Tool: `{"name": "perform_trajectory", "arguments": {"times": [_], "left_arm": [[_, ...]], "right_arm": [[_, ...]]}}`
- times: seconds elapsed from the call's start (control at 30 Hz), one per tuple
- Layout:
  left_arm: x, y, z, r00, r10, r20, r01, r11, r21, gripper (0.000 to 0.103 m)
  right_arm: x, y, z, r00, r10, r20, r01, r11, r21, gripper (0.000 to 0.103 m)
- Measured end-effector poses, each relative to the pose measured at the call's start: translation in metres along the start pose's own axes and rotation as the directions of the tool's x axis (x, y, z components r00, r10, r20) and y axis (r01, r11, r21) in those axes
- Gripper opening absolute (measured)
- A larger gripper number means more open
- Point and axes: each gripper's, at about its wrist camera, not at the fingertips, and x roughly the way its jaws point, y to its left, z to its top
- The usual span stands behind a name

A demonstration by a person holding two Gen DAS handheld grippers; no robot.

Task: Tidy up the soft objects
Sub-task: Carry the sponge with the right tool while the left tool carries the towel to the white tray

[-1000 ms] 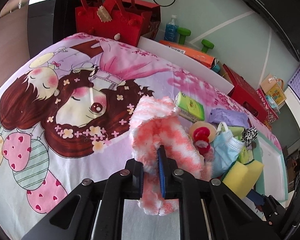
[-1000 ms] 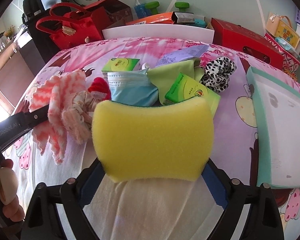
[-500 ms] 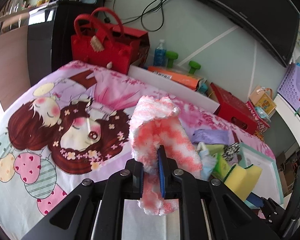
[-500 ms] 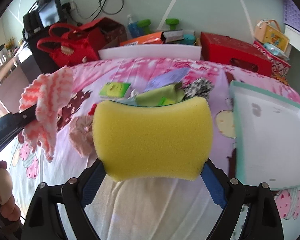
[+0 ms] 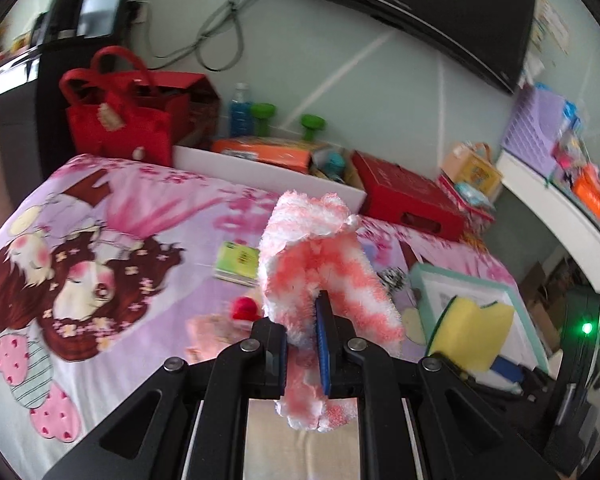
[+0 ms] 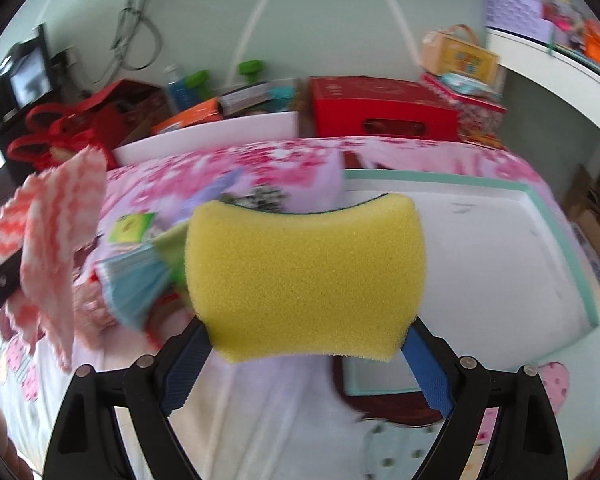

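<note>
A cartoon-print bed sheet (image 5: 112,248) covers the bed. On its right side lies a white tray (image 6: 479,248) with a teal rim. The right claw (image 6: 305,344) is clamped on a yellow sponge (image 6: 303,280), held in the air at the tray's near-left edge. The left claw (image 5: 303,344) pinches a pink-and-white fluffy cloth (image 5: 319,264) above the sheet. A green tissue pack (image 5: 238,260) lies beyond.

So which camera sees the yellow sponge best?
The right wrist view: the sponge fills the middle, big and sharp, squeezed in the right gripper. The left wrist view shows it small at the right edge, seen from the side.
</note>
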Motion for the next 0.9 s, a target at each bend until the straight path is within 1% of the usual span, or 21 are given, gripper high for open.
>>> {"name": "perform_trajectory", "arguments": {"times": [0.13, 0.3, 0.37, 0.4, 0.47, 0.57, 0.77, 0.9], "left_arm": [[0.010, -0.026, -0.001, 0.999, -0.011, -0.031, 0.013, 0.998, 0.061, 0.012], [0.016, -0.057, 0.001, 0.998, -0.027, -0.062, 0.035, 0.992, 0.125, 0.012], [0.019, -0.073, 0.003, 0.996, -0.045, -0.076, 0.056, 0.988, 0.147, 0.012], [0.021, -0.081, 0.004, 0.995, -0.058, -0.087, 0.071, 0.985, 0.155, 0.012], [0.026, -0.097, 0.007, 0.991, -0.084, -0.100, 0.101, 0.979, 0.179, 0.012], [0.035, -0.124, 0.007, 0.988, -0.106, -0.115, 0.130, 0.965, 0.228, 0.012], [0.061, -0.168, 0.002, 0.977, -0.151, -0.152, 0.190, 0.940, 0.282, 0.012], [0.085, -0.191, -0.006, 0.969, -0.156, -0.189, 0.210, 0.926, 0.313, 0.013]], "right_arm": [[0.002, -0.029, 0.004, 0.997, -0.081, -0.001, 0.081, 0.995, 0.064, 0.092], [0.004, -0.068, 0.006, 0.988, -0.155, -0.017, 0.156, 0.977, 0.145, 0.092], [0.005, -0.083, 0.007, 0.980, -0.196, -0.024, 0.197, 0.964, 0.176, 0.092], [0.006, -0.091, 0.008, 0.973, -0.229, -0.027, 0.230, 0.955, 0.188, 0.092], [0.006, -0.104, 0.008, 0.965, -0.261, -0.028, 0.261, 0.942, 0.211, 0.092], [0.008, -0.125, 0.009, 0.955, -0.294, -0.040, 0.294, 0.921, 0.254, 0.092], [0.010, -0.155, 0.012, 0.925, -0.378, -0.036, 0.372, 0.884, 0.283, 0.092], [0.014, -0.170, 0.012, 0.908, -0.416, -0.047, 0.411, 0.864, 0.291, 0.092]]}}
